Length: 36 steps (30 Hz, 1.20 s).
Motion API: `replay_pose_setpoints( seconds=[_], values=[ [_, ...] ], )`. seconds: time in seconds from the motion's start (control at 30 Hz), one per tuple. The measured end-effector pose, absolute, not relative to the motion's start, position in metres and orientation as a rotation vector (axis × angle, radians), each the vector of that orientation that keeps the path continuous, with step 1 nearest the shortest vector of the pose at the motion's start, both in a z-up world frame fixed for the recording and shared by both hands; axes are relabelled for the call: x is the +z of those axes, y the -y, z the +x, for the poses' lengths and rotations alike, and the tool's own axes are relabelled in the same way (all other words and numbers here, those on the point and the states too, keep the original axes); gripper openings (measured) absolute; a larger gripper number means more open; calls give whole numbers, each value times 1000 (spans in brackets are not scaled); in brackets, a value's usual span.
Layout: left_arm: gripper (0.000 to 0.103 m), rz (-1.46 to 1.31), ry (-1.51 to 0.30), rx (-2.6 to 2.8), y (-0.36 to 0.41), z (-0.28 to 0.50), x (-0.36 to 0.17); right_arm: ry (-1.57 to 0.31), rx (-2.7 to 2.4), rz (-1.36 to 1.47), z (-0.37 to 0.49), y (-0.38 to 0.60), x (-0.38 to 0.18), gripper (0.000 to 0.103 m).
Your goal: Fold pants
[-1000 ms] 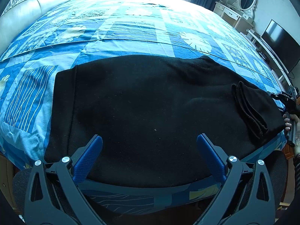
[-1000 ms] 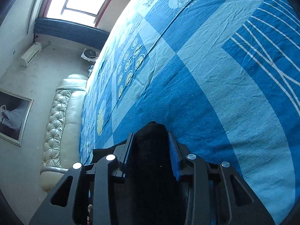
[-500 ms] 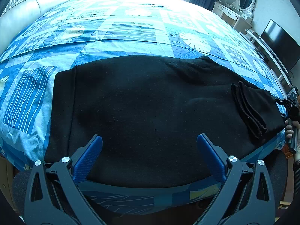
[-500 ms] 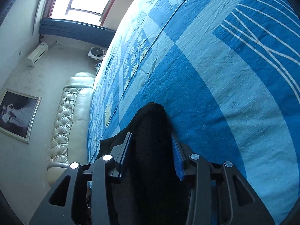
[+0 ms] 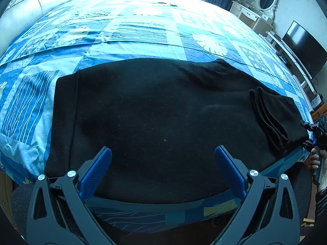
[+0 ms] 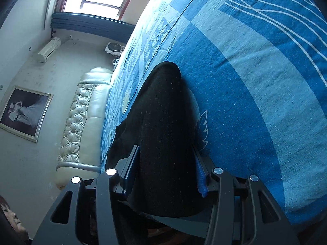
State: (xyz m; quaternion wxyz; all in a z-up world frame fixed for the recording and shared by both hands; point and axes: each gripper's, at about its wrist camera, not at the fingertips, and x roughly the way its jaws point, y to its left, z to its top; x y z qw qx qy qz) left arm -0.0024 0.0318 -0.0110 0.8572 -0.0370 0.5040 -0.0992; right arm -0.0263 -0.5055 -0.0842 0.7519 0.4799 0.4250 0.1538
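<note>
Black pants (image 5: 163,110): spread flat across the near edge of the bed (image 5: 143,32), on a blue patchwork bedspread (image 5: 32,94); cuff end folded back at the right. Right gripper (image 6: 165,169): fingers clamped on a raised fold of the pants. Left gripper (image 5: 161,163): fingers spread wide, empty, above the pants' near edge. Tufted headboard (image 6: 81,122), television (image 5: 302,47) around.

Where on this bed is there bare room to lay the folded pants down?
Bare bedspread lies beyond the black pants, toward the tufted headboard, plus a strip left of the waistband. The near edge is crowded: pants cover it, with the right gripper clamping the leg end.
</note>
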Motion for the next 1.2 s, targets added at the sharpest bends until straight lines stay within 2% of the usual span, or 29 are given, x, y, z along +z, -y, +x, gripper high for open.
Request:
replay_pose_setpoints(
  seconds=[0.07, 0.27, 0.37, 0.67, 0.9, 1.03, 1.2],
  values=[
    [101, -79, -1059, -208, -32, -2, -11, -932, 327, 1034, -28, 507, -84, 44],
    [101, -77, -1058, -207, -32, -3, -11, -965, 280, 989, -26, 505, -88, 29],
    [100, -76, -1058, -208, -32, -2, -10, -973, 265, 965, -25, 503, -87, 27],
    [100, -59, -1047, -211, -31, -5, -6, -925, 242, 1058, -34, 513, -91, 30],
    [101, -68, -1038, -210, -32, -5, -3, -838, -102, 831, -39, 508, -39, 36],
    [101, -59, -1040, -215, -29, -6, -4, -787, 13, 808, -28, 467, -17, 36],
    [101, -51, -1042, -223, -26, -8, -5, -903, 284, 761, 4, 376, -19, 36]
  ],
)
